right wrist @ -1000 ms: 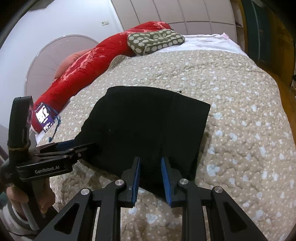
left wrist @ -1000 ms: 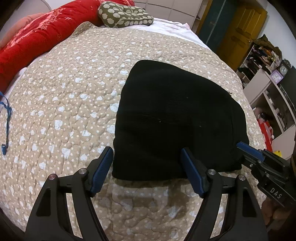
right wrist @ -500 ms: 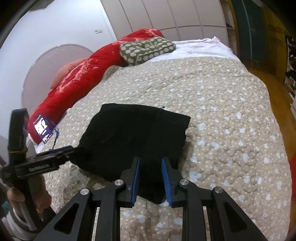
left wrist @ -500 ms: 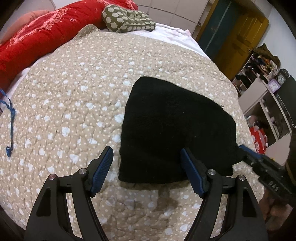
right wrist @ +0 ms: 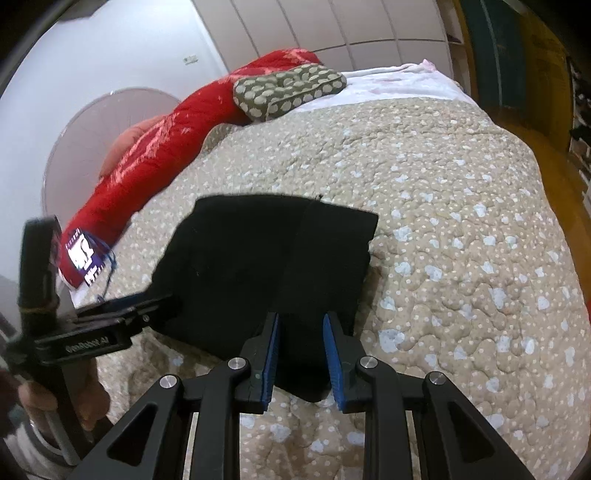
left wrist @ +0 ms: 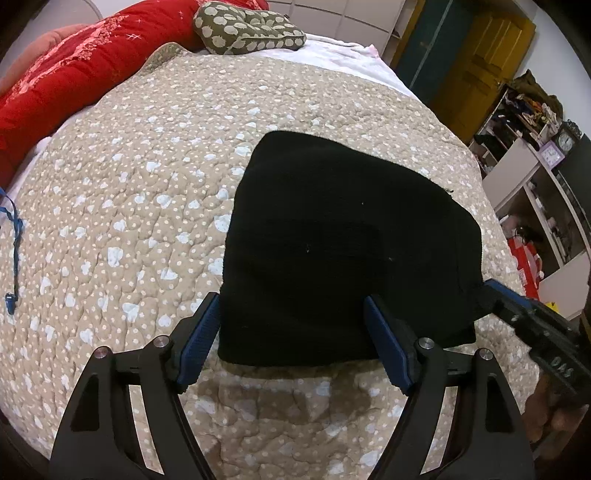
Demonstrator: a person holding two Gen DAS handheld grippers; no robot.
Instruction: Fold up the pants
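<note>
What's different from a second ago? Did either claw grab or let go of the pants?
No grab and no release. Both views pulled back a little from the folded black pants half a second ago and have since come close again. The right claw still has the near right corner between its pads, apparently pinched. The left claw stays wide open at the near edge, holding nothing. The pants lie unchanged on the bedspread.

Bed in beige dotted quilt (left wrist: 147, 184), folded black pants (left wrist: 332, 240), red blanket (left wrist: 74, 74), spotted cushion (left wrist: 247, 26)
</note>
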